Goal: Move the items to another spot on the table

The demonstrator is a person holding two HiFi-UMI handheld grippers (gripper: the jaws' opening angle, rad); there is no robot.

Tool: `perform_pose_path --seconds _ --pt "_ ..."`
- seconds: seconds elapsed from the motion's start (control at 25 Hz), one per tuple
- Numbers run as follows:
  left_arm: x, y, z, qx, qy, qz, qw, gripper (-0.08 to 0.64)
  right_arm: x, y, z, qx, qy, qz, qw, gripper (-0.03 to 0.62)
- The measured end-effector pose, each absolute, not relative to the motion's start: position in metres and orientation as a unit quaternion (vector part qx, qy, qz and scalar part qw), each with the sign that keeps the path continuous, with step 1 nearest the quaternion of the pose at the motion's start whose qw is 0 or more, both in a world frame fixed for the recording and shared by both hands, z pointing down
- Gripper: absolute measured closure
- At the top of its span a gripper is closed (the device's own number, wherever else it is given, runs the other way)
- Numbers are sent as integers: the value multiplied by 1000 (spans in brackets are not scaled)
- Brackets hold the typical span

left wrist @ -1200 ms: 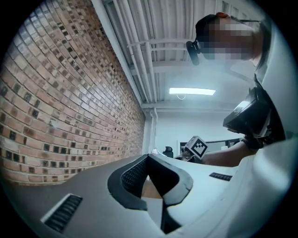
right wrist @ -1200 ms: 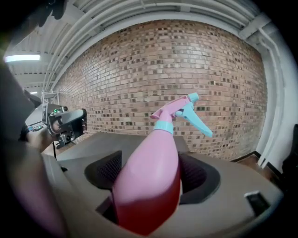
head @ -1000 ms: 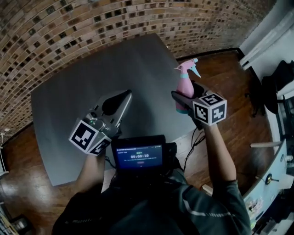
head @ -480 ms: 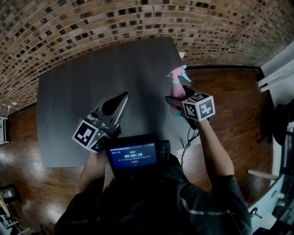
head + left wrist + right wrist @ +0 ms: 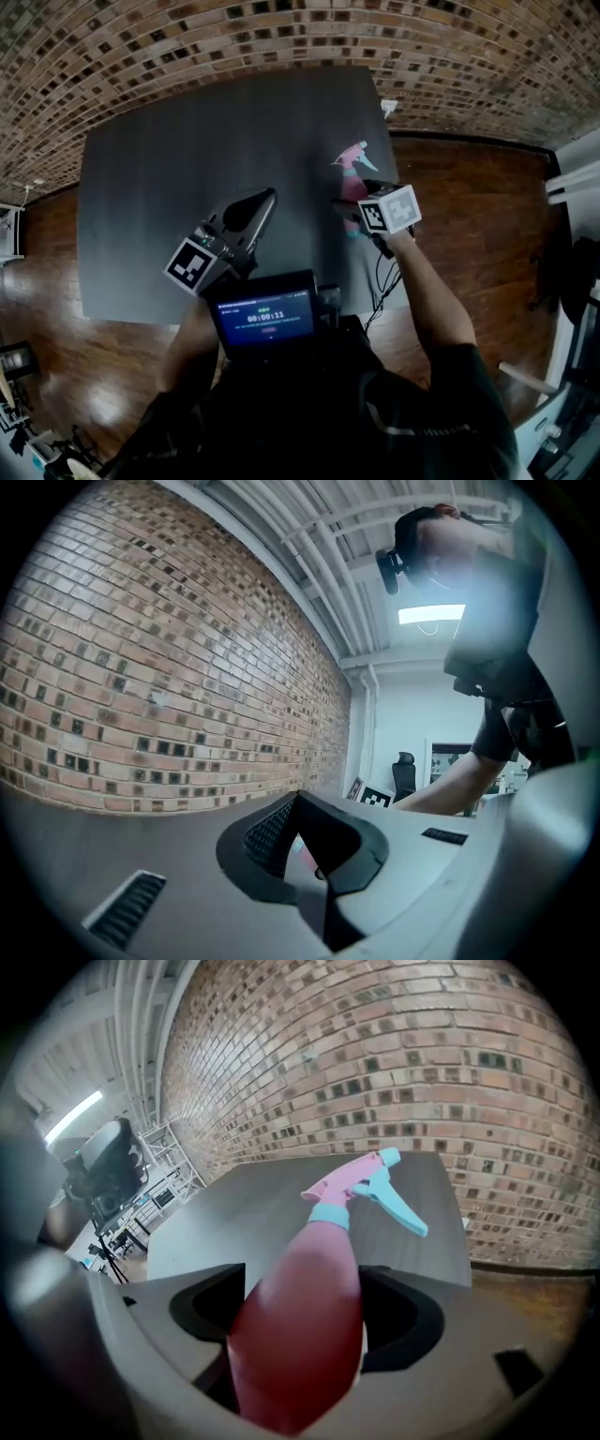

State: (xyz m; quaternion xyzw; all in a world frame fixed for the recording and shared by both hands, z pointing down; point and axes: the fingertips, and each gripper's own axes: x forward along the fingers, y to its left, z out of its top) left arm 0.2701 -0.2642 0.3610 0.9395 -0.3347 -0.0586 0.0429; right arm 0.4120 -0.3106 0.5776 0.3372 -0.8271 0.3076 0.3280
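Further forward over the surface [image 5: 169, 159] than 1 second ago, we carry the spray bottle [image 5: 300, 1335], right gripper [image 5: 356, 202] clamped on it, left gripper [image 5: 262, 199] closed and empty; next we must lower it upright.

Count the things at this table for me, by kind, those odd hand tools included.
Pink spray bottle: 1
Handheld grippers: 2, the left gripper and the right gripper, which clamps the bottle
Grey table: 1
Total: 4
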Motion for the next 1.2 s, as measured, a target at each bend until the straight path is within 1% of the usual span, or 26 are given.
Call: perform_pose_path --seconds 0.2,0.36,0.56,0.72,0.92,1.2 --pt "273 -269 374 940 -332 -54 60 566 412 -309 603 331 -813 337 341 202" --pt "264 -296 387 941 -327 -52 74 566 404 -326 630 321 -799 346 373 202" --pt "261 -308 400 941 -322 -53 92 566 402 -329 654 311 -786 367 388 200" --pt "260 -314 406 942 -315 -55 101 566 402 -335 659 304 -780 384 388 199" --pt "261 -317 412 942 -313 -54 110 566 402 -328 674 272 -762 415 416 196" --pt "258 -318 413 940 -315 -58 117 566 402 -330 680 264 -750 438 420 184"
